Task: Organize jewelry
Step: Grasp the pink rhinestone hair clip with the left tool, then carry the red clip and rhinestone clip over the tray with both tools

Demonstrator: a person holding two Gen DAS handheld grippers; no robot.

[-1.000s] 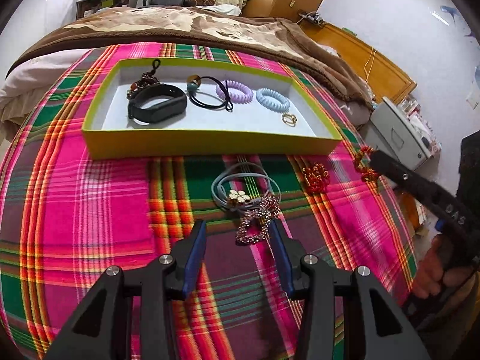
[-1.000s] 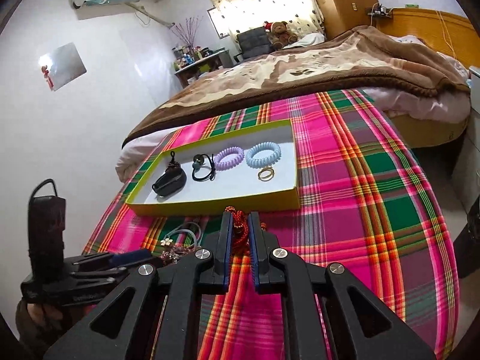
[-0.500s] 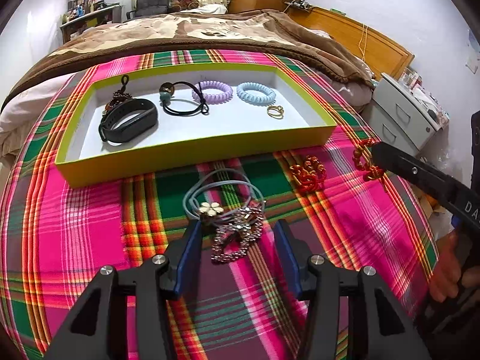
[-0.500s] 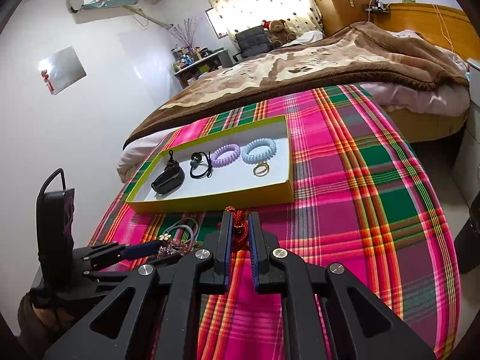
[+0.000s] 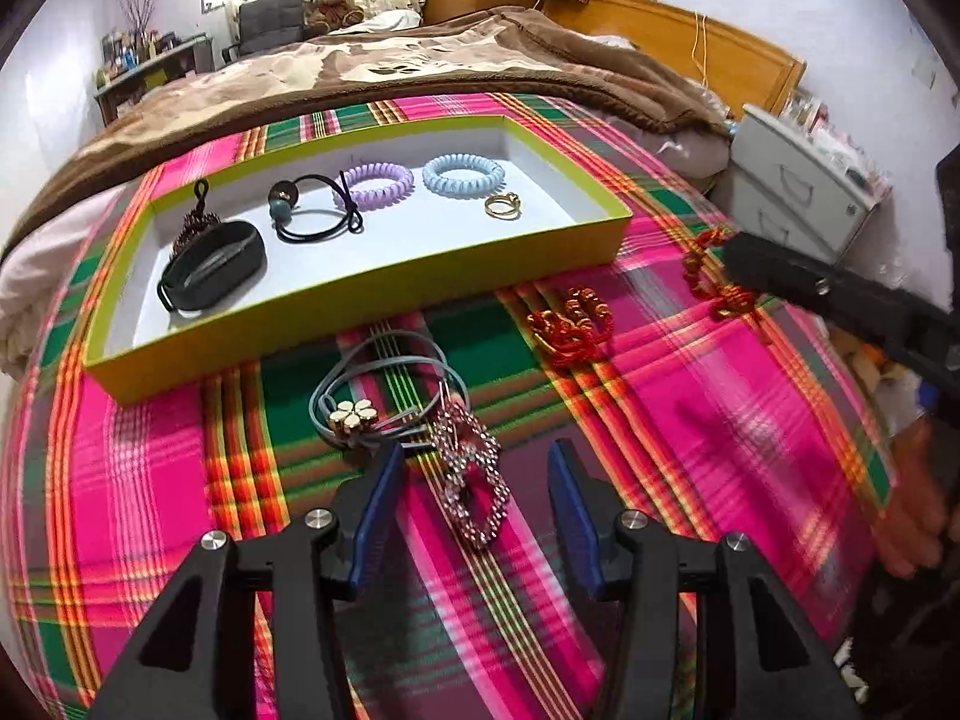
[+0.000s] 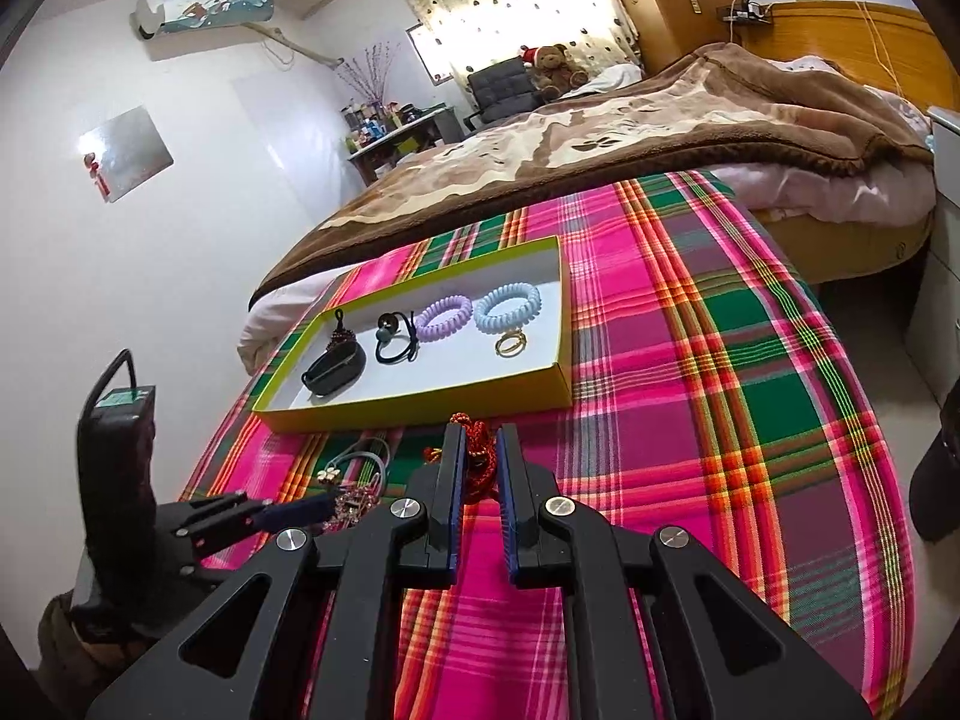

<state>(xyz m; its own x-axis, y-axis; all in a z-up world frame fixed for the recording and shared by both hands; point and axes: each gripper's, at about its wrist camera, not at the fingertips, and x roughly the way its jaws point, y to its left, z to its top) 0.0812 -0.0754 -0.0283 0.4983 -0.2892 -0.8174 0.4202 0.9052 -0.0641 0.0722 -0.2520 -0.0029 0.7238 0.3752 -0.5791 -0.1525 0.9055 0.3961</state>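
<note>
A yellow-green tray (image 5: 384, 273) (image 6: 420, 414) on the plaid cloth holds a black band (image 5: 213, 270), a black hair tie, a purple coil (image 5: 373, 185), a blue coil (image 5: 463, 175) and a gold ring (image 5: 503, 205). My left gripper (image 5: 474, 474) is open, its fingers either side of a rhinestone piece (image 5: 471, 483) lying on the cloth. A grey cord with a flower charm (image 5: 354, 414) lies just beyond. My right gripper (image 6: 480, 456) is shut on a red knotted cord (image 6: 477, 456) (image 5: 711, 276), held above the cloth. A second red knot (image 5: 573, 324) lies near the tray.
The plaid cloth (image 6: 690, 390) covers the foot of a bed with a brown blanket (image 5: 420, 69) behind the tray. A grey drawer unit (image 5: 798, 186) stands at the right. The cloth's edge drops off to the right and front.
My left gripper has moved forward and lower, so its open fingers now straddle the rhinestone piece. My right gripper stays shut on the red cord, lifted slightly toward the tray.
</note>
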